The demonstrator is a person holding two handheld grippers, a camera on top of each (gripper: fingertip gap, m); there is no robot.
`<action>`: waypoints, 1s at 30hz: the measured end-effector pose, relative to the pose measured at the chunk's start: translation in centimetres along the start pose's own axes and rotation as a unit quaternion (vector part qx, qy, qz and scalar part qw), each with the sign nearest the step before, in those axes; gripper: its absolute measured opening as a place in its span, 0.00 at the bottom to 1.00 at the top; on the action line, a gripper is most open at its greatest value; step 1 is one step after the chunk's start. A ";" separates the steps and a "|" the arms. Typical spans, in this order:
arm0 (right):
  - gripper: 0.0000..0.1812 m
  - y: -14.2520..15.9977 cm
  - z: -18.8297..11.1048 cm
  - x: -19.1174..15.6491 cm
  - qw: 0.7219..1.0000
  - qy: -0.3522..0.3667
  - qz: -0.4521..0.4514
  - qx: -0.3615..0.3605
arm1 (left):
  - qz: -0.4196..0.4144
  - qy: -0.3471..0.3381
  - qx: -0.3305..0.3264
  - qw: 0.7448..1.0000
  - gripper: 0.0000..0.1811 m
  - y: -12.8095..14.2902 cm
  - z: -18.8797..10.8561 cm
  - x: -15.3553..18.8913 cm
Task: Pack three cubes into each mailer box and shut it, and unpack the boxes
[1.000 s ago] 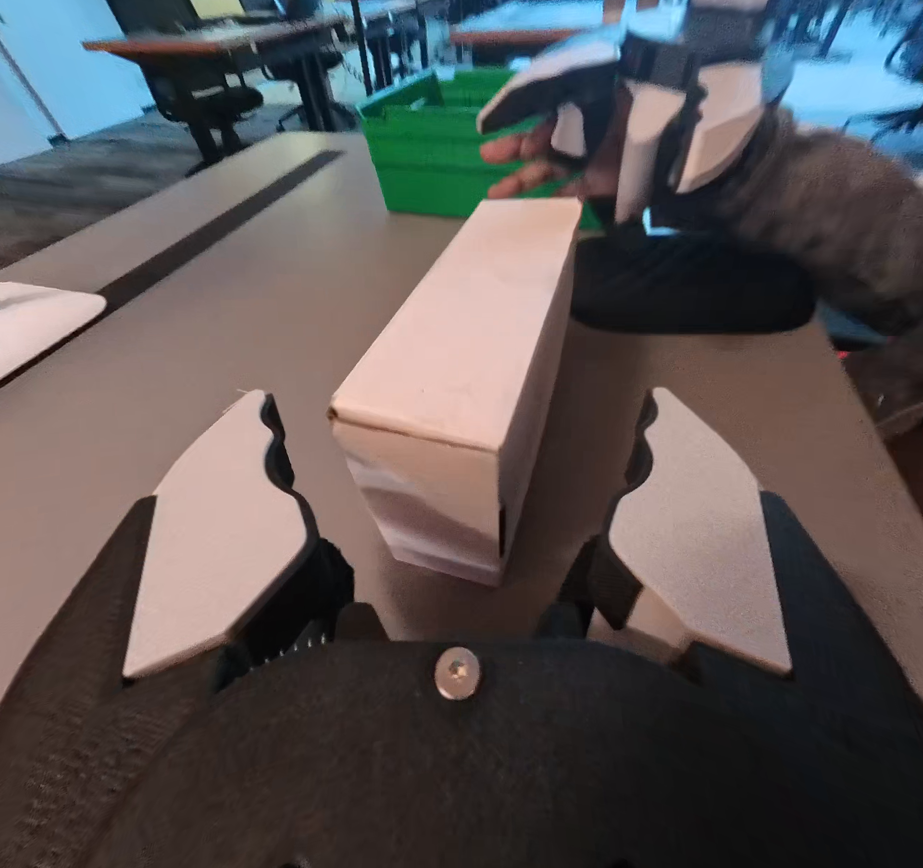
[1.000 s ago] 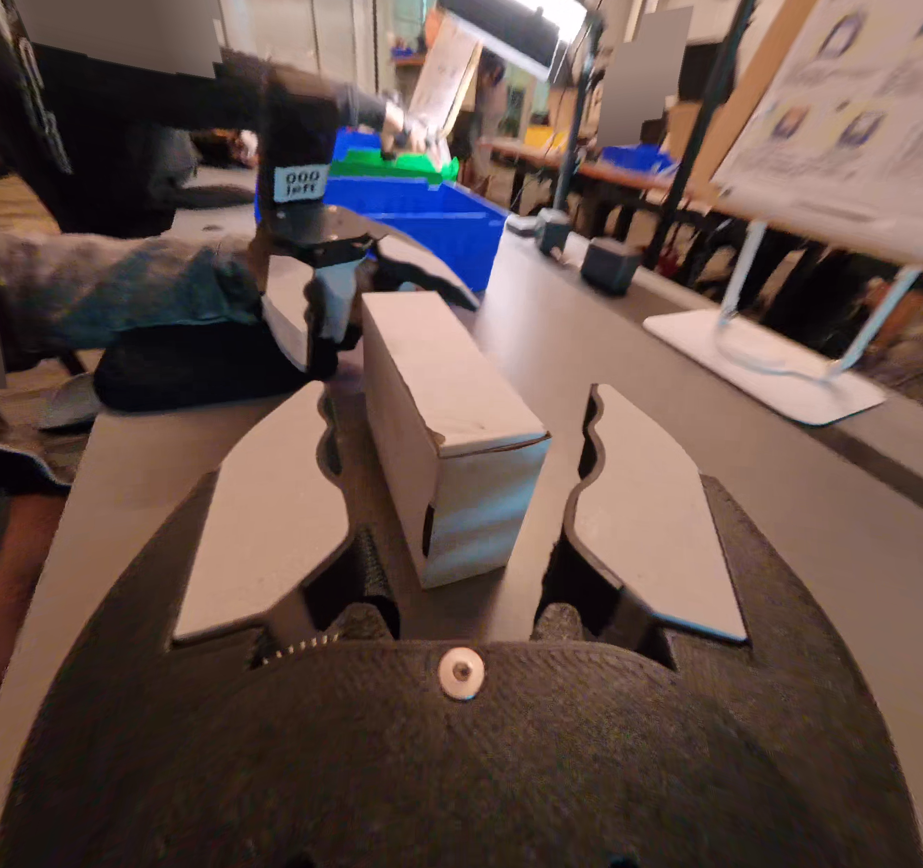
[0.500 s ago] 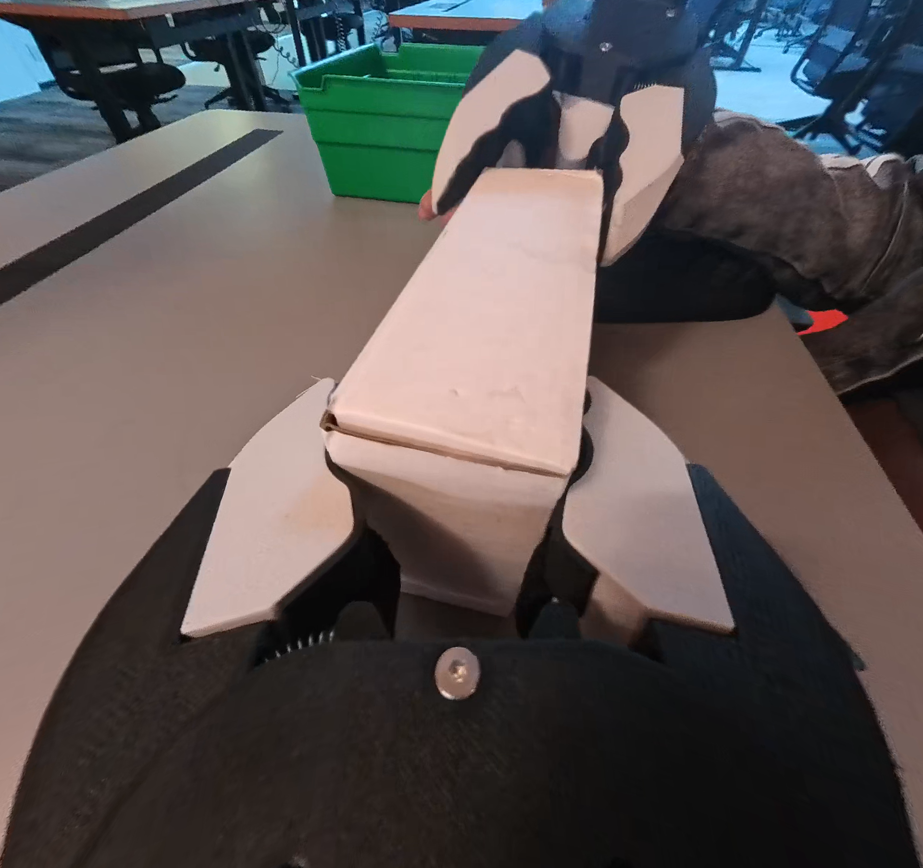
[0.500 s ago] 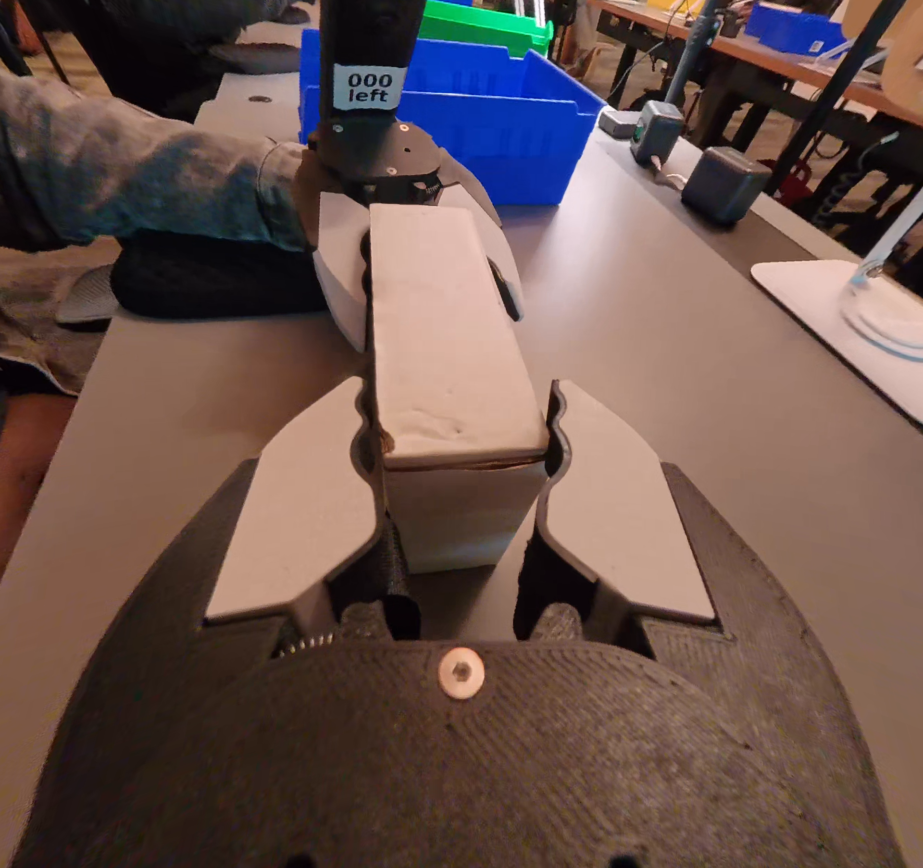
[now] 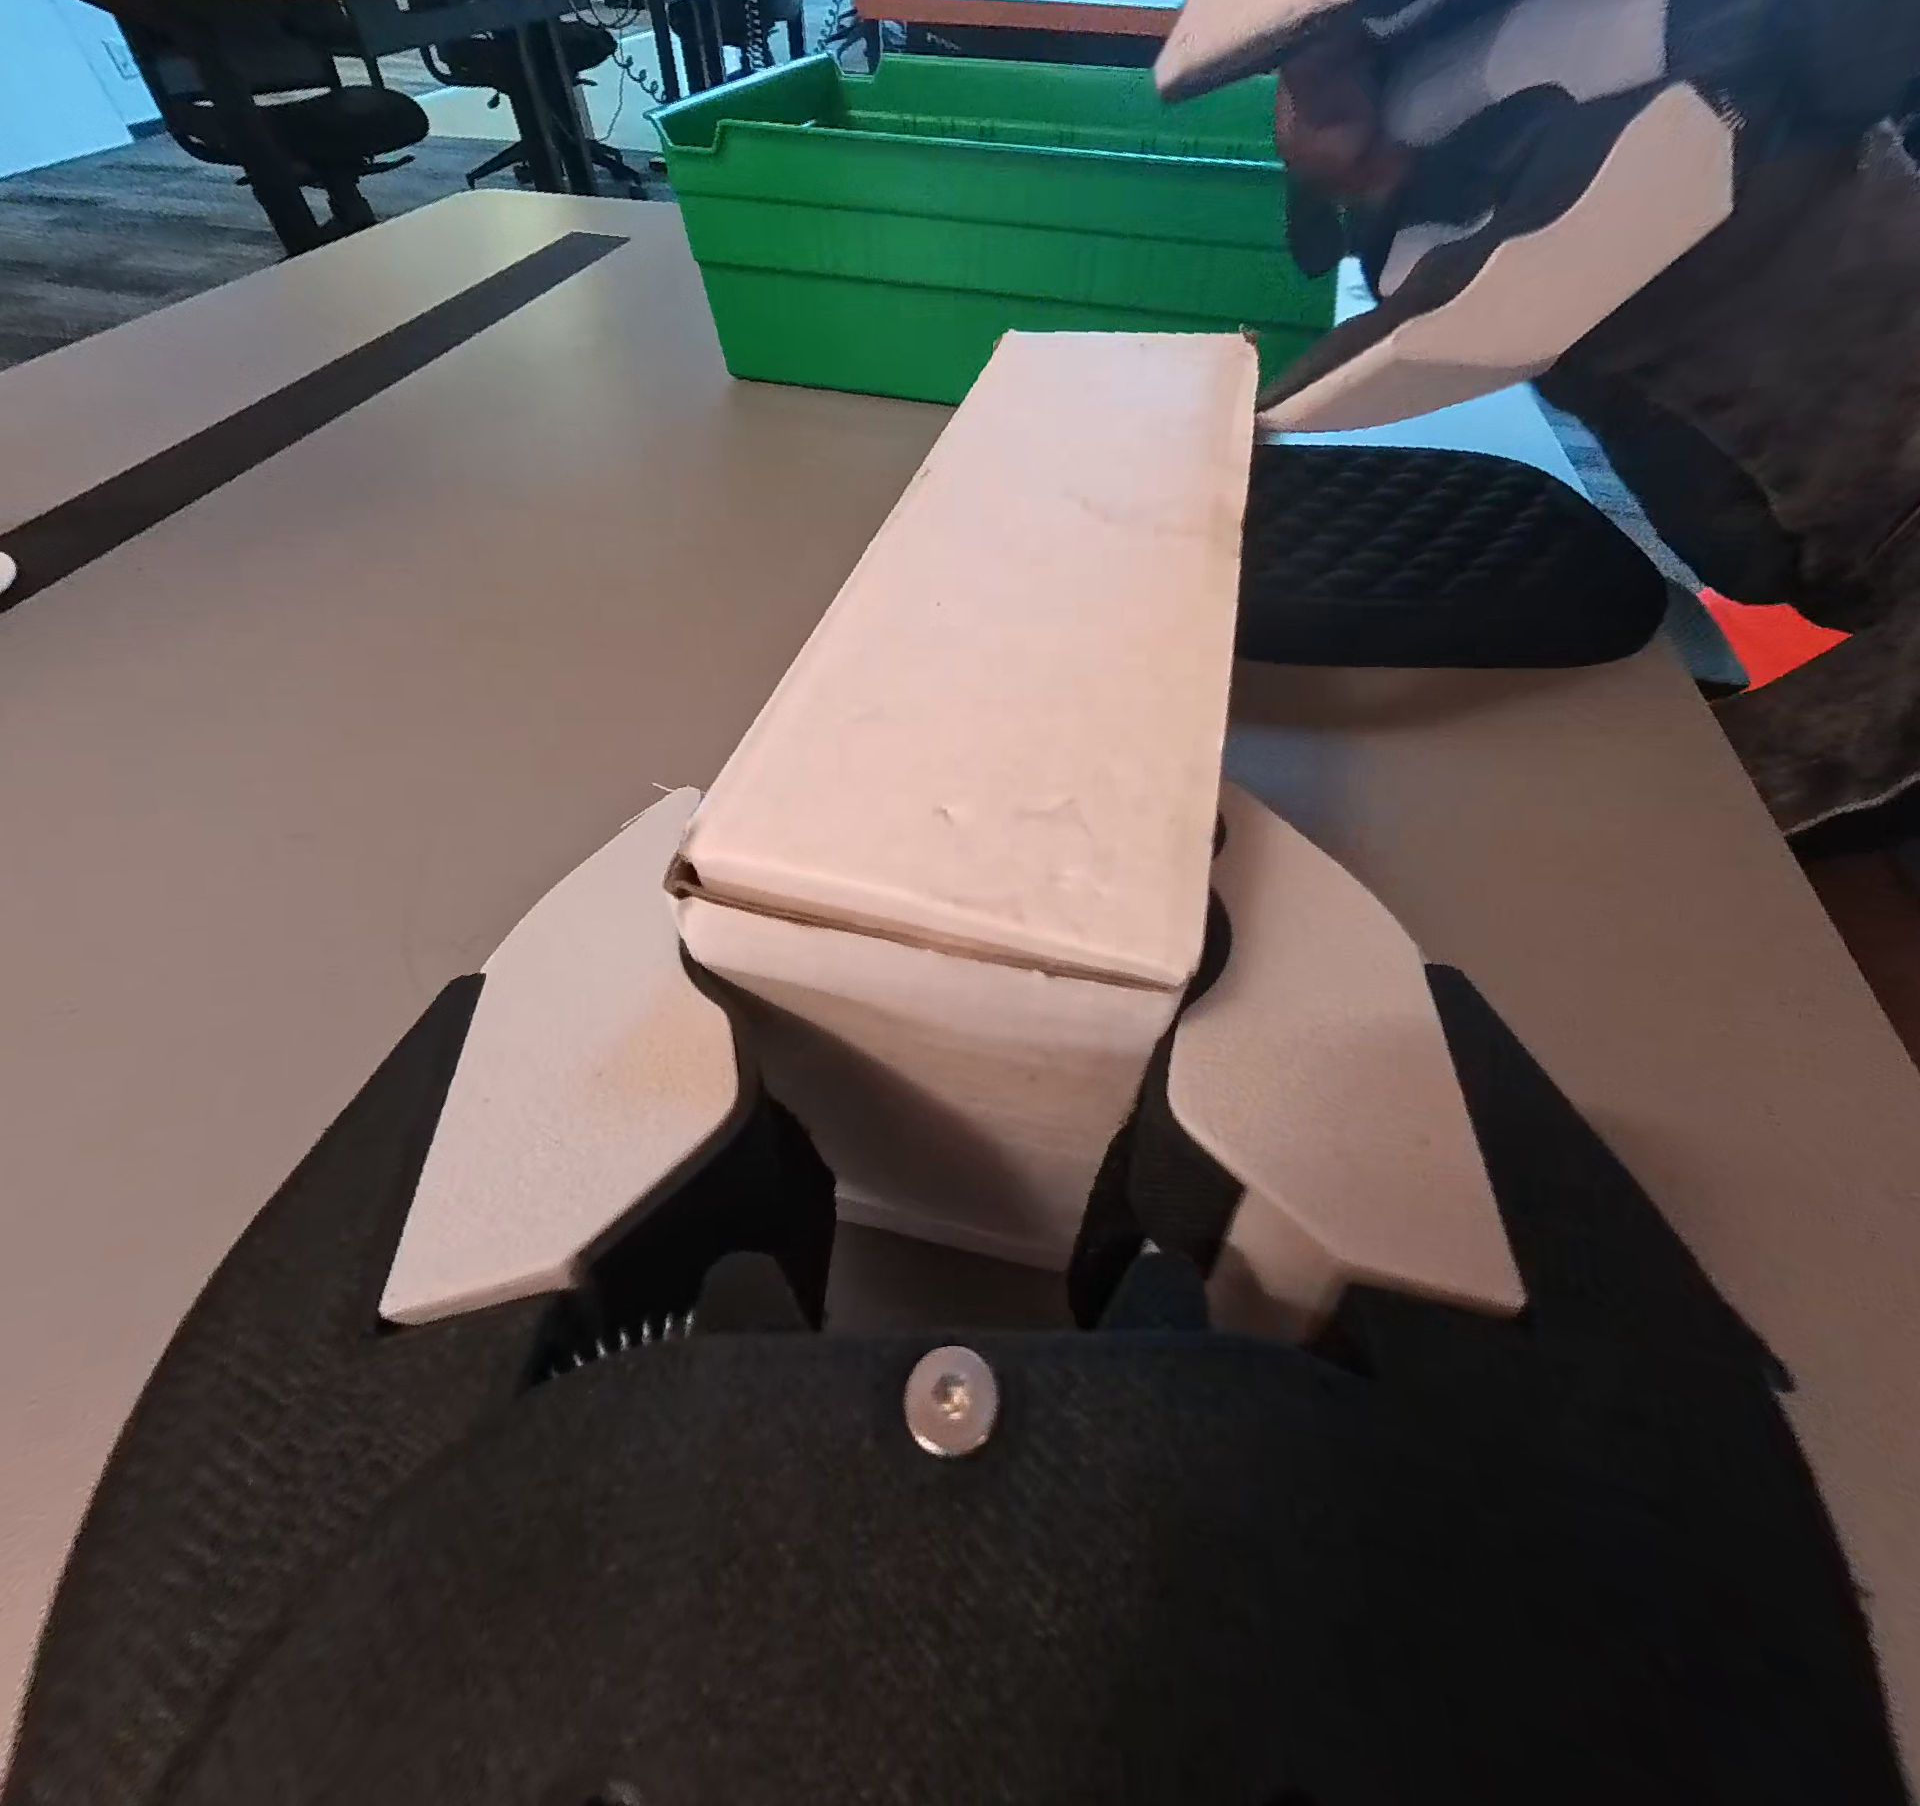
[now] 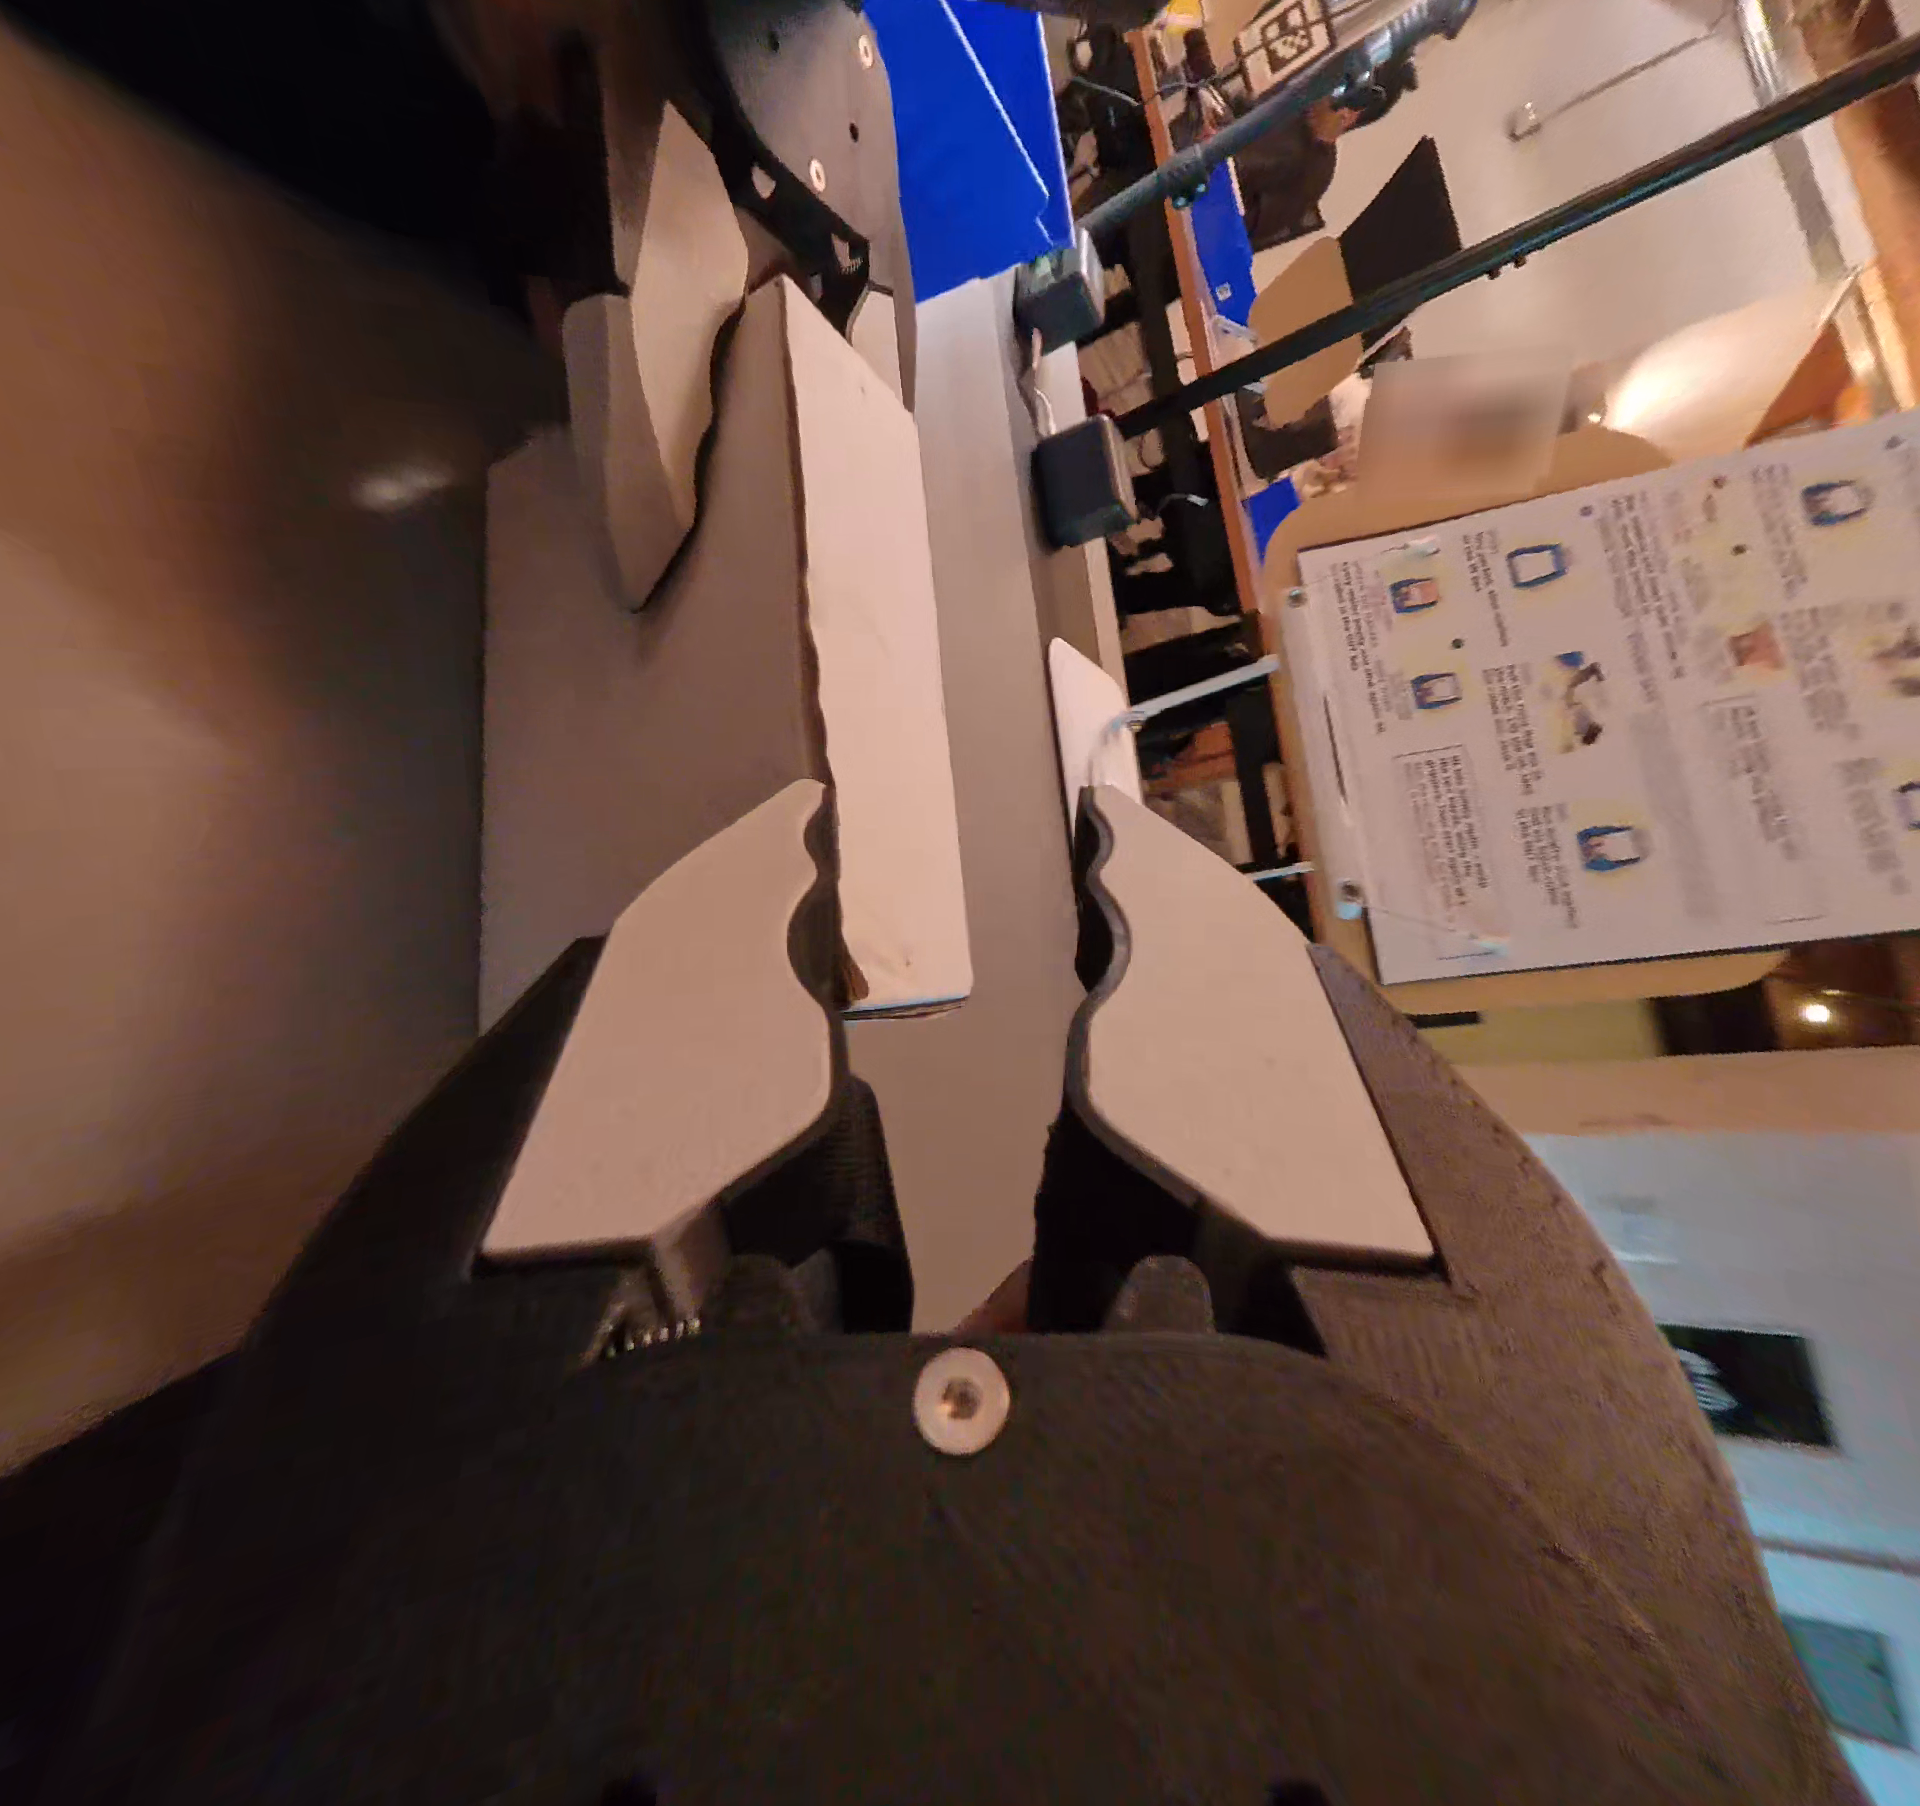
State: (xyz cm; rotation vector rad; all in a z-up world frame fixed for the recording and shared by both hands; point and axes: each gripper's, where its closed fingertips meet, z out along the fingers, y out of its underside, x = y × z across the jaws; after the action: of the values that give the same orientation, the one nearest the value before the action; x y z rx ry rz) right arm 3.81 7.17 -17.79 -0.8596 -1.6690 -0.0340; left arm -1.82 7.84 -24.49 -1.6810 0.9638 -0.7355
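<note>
Two grippers are mine, one in each hand. My left gripper (image 5: 940, 935) is clamped on the near end of the long white cardboard mailer box (image 5: 997, 696), one pale finger (image 5: 582, 1081) pressed against each side wall, so that the closed end flap sits right between them. That mailer box lies lengthwise on the grey-brown tabletop (image 5: 364, 665) with its lid down, running away from me towards the far edge.

At the far end of the box my right gripper (image 5: 1392, 229) is rolled onto its side, its two white fingers spread apart with nothing between them; the tip of the lower one is at the box's far right corner, and I cannot tell whether it touches. In the right wrist view the whole scene is turned sideways: my right gripper (image 6: 951, 909) shows a clear gap between its fingertips, and the near end of the box (image 6: 883, 665) lies just beside the left finger rather than between the two. Beyond it the left gripper (image 6: 727, 385) grips the box's other end.

Behind the box stands a green plastic bin (image 5: 966, 229), and to the right a black mesh pad (image 5: 1434, 551) lies on the table edge. Farther off in the right wrist view are a blue plastic bin (image 6: 966, 146) and a printed instruction sheet on a board (image 6: 1621, 707).
</note>
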 end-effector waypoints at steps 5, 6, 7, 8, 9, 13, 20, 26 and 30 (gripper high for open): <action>0.22 -0.2 0.0 -0.4 0.998 0.011 -0.057 -0.036 | 0.002 -0.002 -0.001 1.000 0.47 0.0 0.0 0.0; 0.21 -0.2 0.1 -0.5 0.997 0.015 -0.063 -0.043 | 0.002 -0.003 -0.001 1.000 0.47 0.0 0.0 0.0; 0.21 -0.2 0.1 -0.4 0.997 0.019 -0.066 -0.047 | 0.002 -0.004 -0.001 1.000 0.47 0.0 0.0 0.0; 0.21 -0.3 0.0 -0.4 0.996 0.023 -0.065 -0.049 | 0.002 -0.004 -0.001 1.000 0.47 0.0 0.0 0.0; 0.22 -0.3 0.0 -0.3 0.997 0.028 -0.060 -0.049 | 0.002 -0.004 -0.001 1.000 0.47 0.0 0.0 0.0; 0.21 -0.3 0.0 -0.4 0.996 0.031 -0.057 -0.054 | 0.003 -0.004 -0.001 1.000 0.47 0.0 0.0 0.0; 0.21 -0.8 0.5 -0.5 0.996 0.029 -0.062 -0.064 | 0.007 -0.007 -0.001 1.000 0.47 0.0 0.0 0.0; 0.26 -0.8 0.6 -0.2 0.995 0.020 -0.058 -0.076 | 0.018 -0.006 -0.003 1.000 0.47 0.1 -0.1 0.2; 0.19 -1.2 1.2 -0.4 0.985 0.065 -0.124 -0.096 | 0.011 -0.007 -0.011 1.000 0.46 0.2 0.0 0.0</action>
State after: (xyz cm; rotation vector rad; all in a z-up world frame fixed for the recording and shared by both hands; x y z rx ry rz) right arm 2.17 6.69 -18.02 -0.7695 -1.6577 -0.4207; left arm -1.88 7.76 -24.71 -1.6914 0.9820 -0.6999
